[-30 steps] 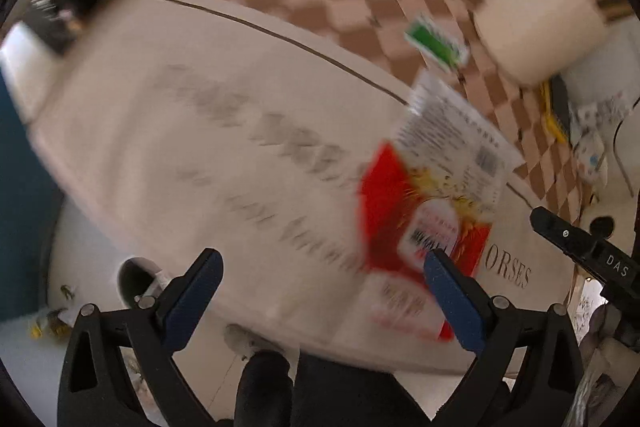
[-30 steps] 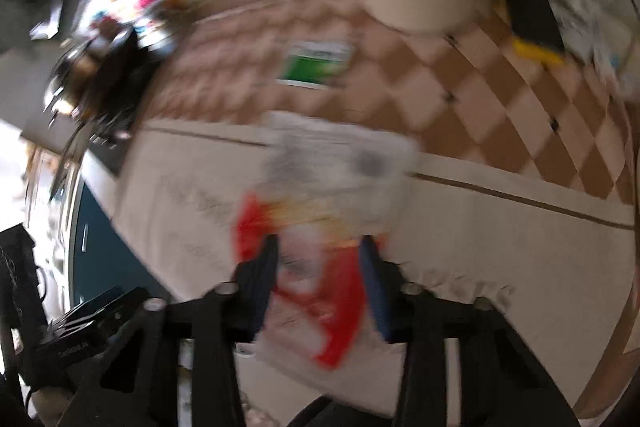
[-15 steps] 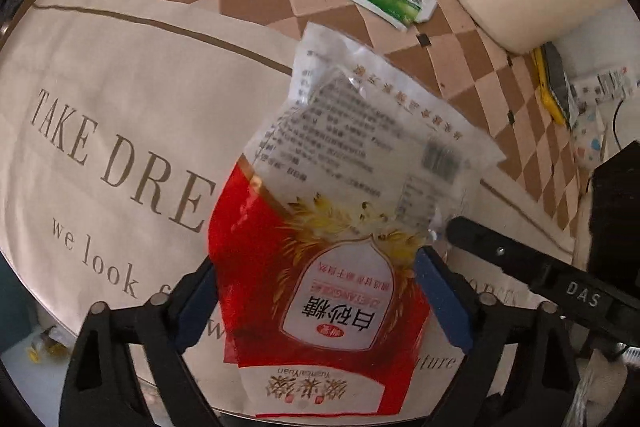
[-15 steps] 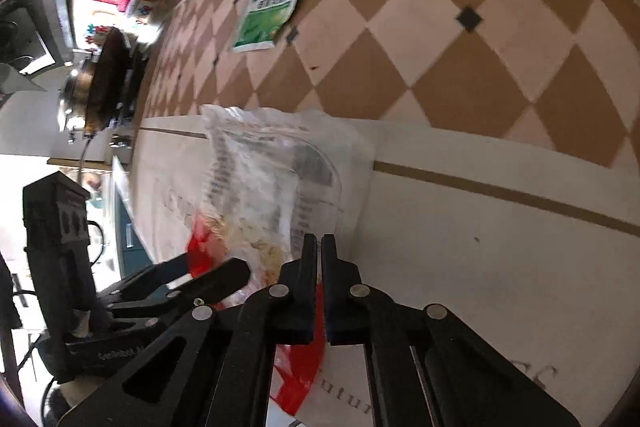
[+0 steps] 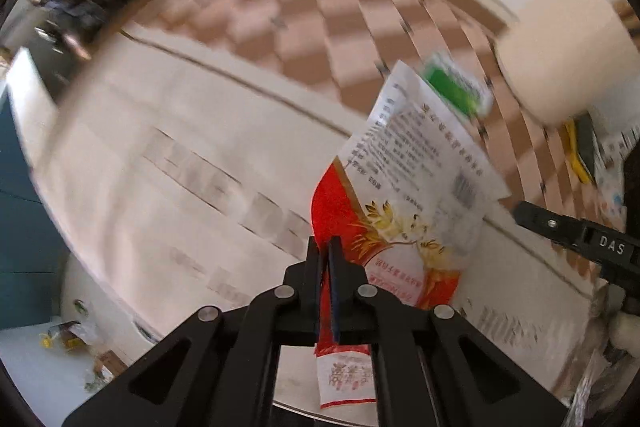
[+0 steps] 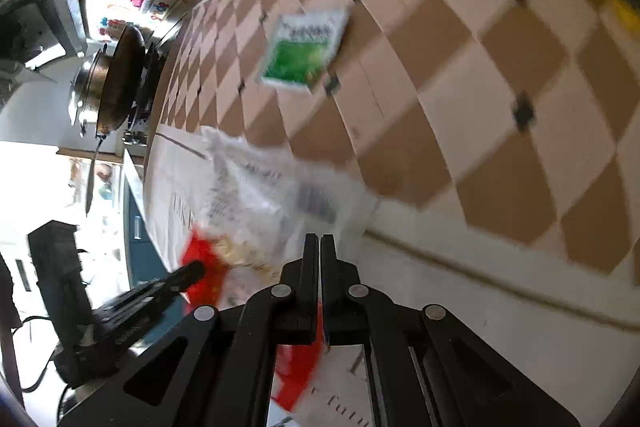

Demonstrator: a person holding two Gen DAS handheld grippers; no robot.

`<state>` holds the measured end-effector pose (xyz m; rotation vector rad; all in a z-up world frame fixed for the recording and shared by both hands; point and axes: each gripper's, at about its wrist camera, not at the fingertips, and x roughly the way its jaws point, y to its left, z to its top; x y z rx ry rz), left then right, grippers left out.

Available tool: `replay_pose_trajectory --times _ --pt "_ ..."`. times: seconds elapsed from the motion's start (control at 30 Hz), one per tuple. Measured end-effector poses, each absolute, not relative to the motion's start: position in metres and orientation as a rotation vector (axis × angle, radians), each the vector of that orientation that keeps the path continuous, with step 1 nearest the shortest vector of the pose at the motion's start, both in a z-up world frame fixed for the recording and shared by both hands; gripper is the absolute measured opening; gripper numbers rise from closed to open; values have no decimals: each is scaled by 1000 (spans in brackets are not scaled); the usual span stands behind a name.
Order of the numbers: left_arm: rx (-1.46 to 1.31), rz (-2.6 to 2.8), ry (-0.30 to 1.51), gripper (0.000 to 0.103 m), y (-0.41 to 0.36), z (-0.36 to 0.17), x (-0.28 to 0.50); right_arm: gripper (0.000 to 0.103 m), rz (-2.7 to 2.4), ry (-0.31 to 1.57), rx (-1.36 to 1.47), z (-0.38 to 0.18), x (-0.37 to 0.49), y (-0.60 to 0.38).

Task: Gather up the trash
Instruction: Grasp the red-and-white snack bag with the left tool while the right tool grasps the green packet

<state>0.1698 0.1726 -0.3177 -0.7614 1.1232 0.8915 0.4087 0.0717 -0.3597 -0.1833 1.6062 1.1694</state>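
A red and clear plastic sugar bag (image 5: 404,203) is held up above the table; it also shows in the right wrist view (image 6: 272,203). My left gripper (image 5: 325,247) is shut on the bag's red left edge. My right gripper (image 6: 320,243) is shut on the bag's other edge; its black finger shows in the left wrist view (image 5: 576,231). A green and white packet (image 5: 456,91) lies flat on the checkered cloth beyond the bag, also in the right wrist view (image 6: 304,51).
A cream tablecloth with printed letters (image 5: 192,147) covers the near table, checkered brown cloth (image 6: 460,99) beyond. A cream cylinder (image 5: 568,59) stands far right. Pans on a stove (image 6: 116,79) sit at the left. Litter lies on the floor (image 5: 68,339).
My left gripper has shut on the bag's red edge; it was open around the bag before. The bag has been lifted and the views have swung, blurring the table.
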Motion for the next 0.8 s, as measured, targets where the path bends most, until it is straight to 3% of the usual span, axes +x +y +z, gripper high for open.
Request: replay_pose_trajectory --times 0.07,0.13,0.2,0.4,0.6,0.7,0.77,0.8 --pt "-708 983 1088 1 182 -299 160 15 1169 1533 -250 -344 410 86" --pt "-627 1089 1066 1 196 -282 151 50 1156 1464 -320 -333 411 100" --pt "-567 1164 1061 1 213 -278 134 61 1148 1410 -371 -327 413 115" --pt "-465 1328 1066 1 240 -290 146 63 1060 1223 -582 -335 419 180" --pt "-520 1332 1076 1 255 -304 156 84 1036 1184 -695 -362 416 219" --pt "-520 1322 1069 1 257 -301 157 80 1074 1080 -783 -366 397 226" --pt "-530 1317 1058 1 257 -298 155 62 1106 1043 -773 -363 392 225" --pt "-537 1315 1051 1 257 -296 154 26 1120 1027 -769 -360 390 225"
